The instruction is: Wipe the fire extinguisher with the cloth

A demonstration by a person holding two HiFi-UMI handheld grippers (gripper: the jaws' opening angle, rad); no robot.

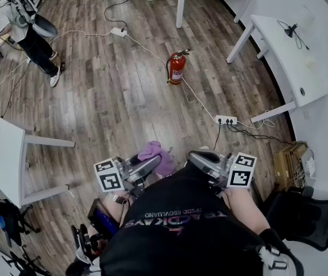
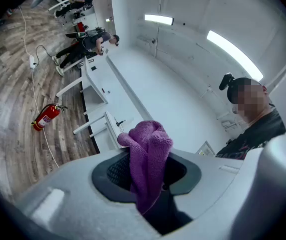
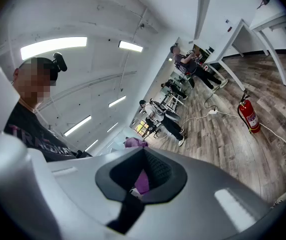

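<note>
The left gripper [image 2: 147,178] pinched a crumpled purple fabric cloth [image 2: 151,144]; the right gripper [image 3: 141,178] was pressed together, empty. The red cylindrical fire extinguisher [image 1: 177,68] stood upright on the wood-plank floor [image 1: 123,99], well apart from both.

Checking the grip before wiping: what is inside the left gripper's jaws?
A purple cloth, pinched by the left gripper, bunched top sticking out past the jaws. Its lower end is covered by the gripper body.
</note>
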